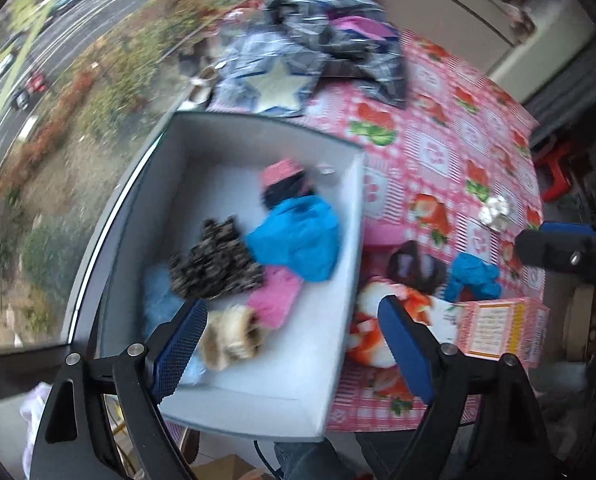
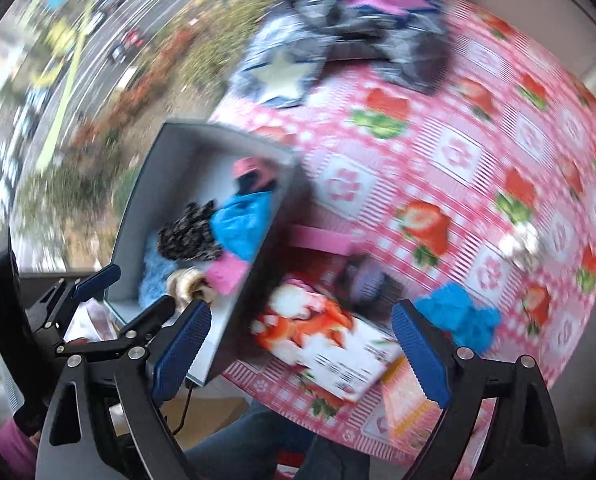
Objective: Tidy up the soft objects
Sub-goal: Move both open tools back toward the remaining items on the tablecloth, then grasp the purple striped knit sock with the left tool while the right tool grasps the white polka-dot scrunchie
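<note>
A grey open box [image 1: 338,280] [image 2: 266,236] sits at the table's left edge. It holds soft items: a blue cloth [image 1: 298,236] [image 2: 242,220], a dark speckled piece [image 1: 214,264] [image 2: 190,232], a pink piece [image 1: 274,300], a beige furry piece [image 1: 230,336] and a pink hat [image 1: 282,170]. Beside the box on the table lie an orange-white soft item [image 1: 370,320] [image 2: 298,316], a dark purple piece [image 1: 414,268] [image 2: 362,280] and a blue cloth [image 1: 474,276] [image 2: 458,316]. My left gripper [image 1: 294,344] is open and empty over the box's near end. My right gripper [image 2: 302,344] is open and empty above the orange-white item.
The table has a pink strawberry-patterned cloth [image 1: 438,152] [image 2: 438,160]. A dark plastic bag with a star [image 1: 298,68] [image 2: 338,32] lies at the far side. A pink printed carton [image 1: 498,332] [image 2: 350,364] lies near the front. A crumpled foil ball [image 1: 494,212] lies to the right. A window is on the left.
</note>
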Action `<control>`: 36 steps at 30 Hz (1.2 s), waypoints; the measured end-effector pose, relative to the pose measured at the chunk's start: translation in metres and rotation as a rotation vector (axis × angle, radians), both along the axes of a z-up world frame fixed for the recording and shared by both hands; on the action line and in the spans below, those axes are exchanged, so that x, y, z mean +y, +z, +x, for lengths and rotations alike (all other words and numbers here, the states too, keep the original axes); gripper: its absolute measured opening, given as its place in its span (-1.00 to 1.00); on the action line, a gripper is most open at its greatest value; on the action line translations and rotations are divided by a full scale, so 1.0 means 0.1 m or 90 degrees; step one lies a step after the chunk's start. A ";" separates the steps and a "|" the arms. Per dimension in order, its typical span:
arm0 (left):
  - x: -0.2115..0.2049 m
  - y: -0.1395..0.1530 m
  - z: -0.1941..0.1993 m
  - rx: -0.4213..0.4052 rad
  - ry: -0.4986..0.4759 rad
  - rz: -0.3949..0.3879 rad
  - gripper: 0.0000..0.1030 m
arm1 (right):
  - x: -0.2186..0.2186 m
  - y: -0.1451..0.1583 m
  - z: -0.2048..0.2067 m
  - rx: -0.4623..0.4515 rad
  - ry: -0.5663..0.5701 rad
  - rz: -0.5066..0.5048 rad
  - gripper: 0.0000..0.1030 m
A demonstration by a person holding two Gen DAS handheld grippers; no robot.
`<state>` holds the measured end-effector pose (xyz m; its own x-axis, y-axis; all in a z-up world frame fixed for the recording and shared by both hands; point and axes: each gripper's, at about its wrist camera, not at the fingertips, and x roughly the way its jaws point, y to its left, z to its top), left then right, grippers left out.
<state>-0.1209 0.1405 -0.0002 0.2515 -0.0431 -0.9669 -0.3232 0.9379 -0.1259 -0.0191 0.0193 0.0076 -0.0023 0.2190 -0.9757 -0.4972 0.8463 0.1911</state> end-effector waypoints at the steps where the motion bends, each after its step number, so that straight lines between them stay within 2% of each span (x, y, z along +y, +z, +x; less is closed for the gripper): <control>1: -0.05 0.00 0.05 0.001 -0.010 -0.002 0.74 | -0.14 0.04 0.06 0.002 -0.022 0.003 0.80; 7: -0.57 -0.09 0.46 0.038 -0.101 -0.017 0.74 | -1.07 0.16 0.40 0.009 -0.158 0.009 0.80; 11: -0.94 -0.29 0.69 0.078 -0.161 -0.003 0.74 | -1.61 0.08 0.51 0.025 -0.234 0.003 0.80; 13: -1.09 -0.47 0.82 0.113 -0.177 -0.014 0.74 | -1.83 0.00 0.53 0.039 -0.260 0.004 0.80; 20: -1.37 -1.07 1.17 0.226 -0.170 -0.039 0.74 | -2.31 -0.27 0.47 0.076 -0.300 0.002 0.80; 25: -1.49 -1.34 1.28 0.285 -0.163 -0.046 0.74 | -2.51 -0.48 0.48 0.095 -0.312 0.002 0.80; 36: -1.55 -1.77 1.44 0.361 -0.113 -0.046 0.70 | -2.63 -0.78 0.61 0.121 -0.294 0.007 0.80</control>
<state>0.0232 -0.0149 -0.1767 -0.3207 -0.1073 -0.9411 -0.1982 0.9792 -0.0441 0.0415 -0.2435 -0.0708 -0.0798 0.2490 -0.9652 -0.0259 0.9675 0.2517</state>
